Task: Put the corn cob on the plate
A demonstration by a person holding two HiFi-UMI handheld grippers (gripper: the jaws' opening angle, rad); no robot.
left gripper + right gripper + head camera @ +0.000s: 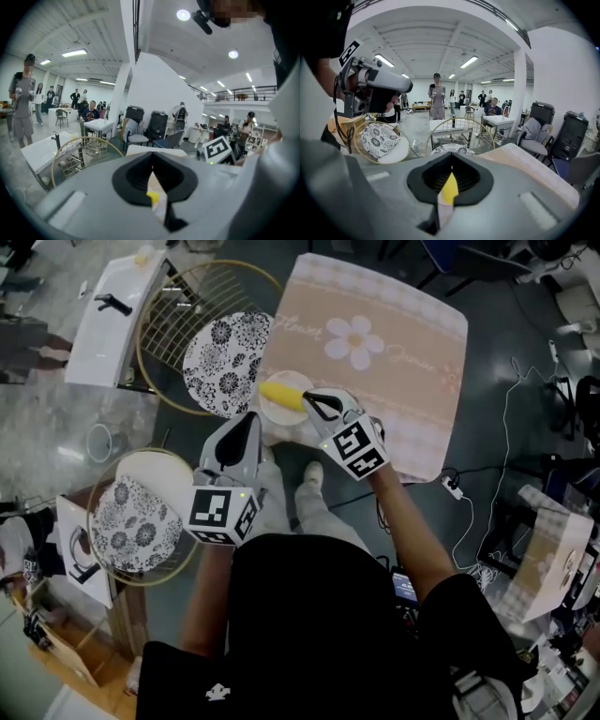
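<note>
The yellow corn cob (pixel 284 395) lies on a small pale plate (pixel 273 416) at the near left corner of the table with the pink flowered cloth (pixel 403 390). My right gripper (pixel 312 401) hangs just to the right of the cob, above it, jaws shut with nothing between them. In the right gripper view only a sliver of the yellow cob (pixel 450 187) shows through the slit under the closed jaws (pixel 451 164). My left gripper (pixel 251 425) hovers near the plate's left side, also shut and empty. A bit of the cob (pixel 153 198) shows below its jaws (pixel 151 159).
Two round gold-wire chairs with black-and-white floral cushions (pixel 228 362) (pixel 136 521) stand left of the table. A white table (pixel 117 320) is at the far left. Cables and a power strip (pixel 453 488) lie on the floor at right. People stand in the background (pixel 437 96).
</note>
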